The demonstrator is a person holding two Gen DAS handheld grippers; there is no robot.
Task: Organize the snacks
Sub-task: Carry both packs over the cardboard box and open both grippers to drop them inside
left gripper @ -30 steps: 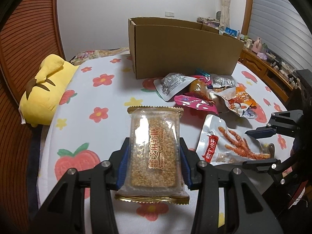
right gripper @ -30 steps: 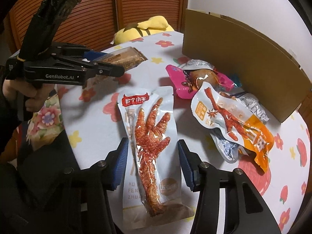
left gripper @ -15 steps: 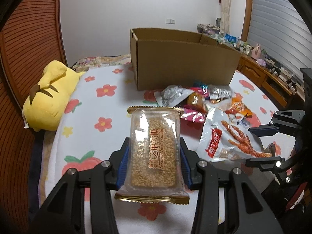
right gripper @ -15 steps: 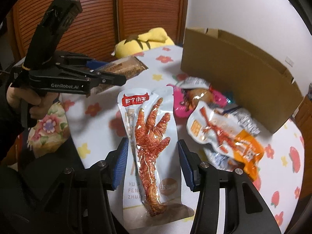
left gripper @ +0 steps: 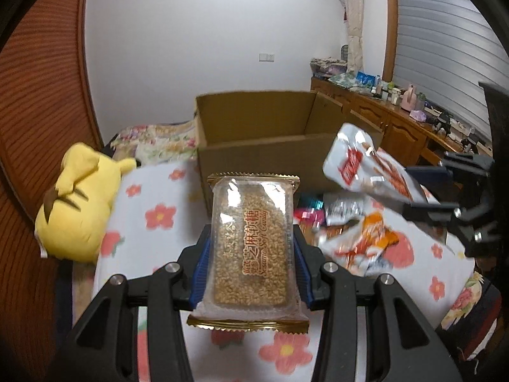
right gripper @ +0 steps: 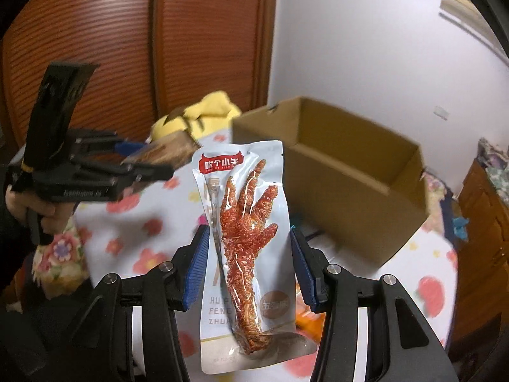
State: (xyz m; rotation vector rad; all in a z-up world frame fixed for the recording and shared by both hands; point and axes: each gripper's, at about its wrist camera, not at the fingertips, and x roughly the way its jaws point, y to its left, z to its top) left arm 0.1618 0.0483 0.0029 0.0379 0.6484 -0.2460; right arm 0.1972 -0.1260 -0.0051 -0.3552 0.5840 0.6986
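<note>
My left gripper (left gripper: 251,270) is shut on a clear, gold-edged pack of sesame candy (left gripper: 251,248), held up off the bed. My right gripper (right gripper: 249,267) is shut on a pale pouch with a red chicken foot (right gripper: 245,242), also lifted. Each gripper shows in the other's view: the right gripper (left gripper: 426,187) with its chicken foot pouch (left gripper: 366,165) at the right, the left gripper (right gripper: 140,162) at the left, in a person's hand (right gripper: 19,203). An open cardboard box (left gripper: 264,137) stands ahead on the bed, its inside bare where I can see it (right gripper: 350,172).
A heap of snack packets (left gripper: 353,222) lies on the flowered bedsheet (left gripper: 149,222) before the box. A yellow plush toy (left gripper: 76,203) rests at the bed's left edge by a wooden slatted wall (left gripper: 41,95). A wooden cabinet (left gripper: 394,124) with clutter runs along the right.
Both grippers have risen with their packs, the chicken foot pouch coming off the bed. The box's open top now shows, and the right gripper's pouch hangs higher, near the box's right end.
</note>
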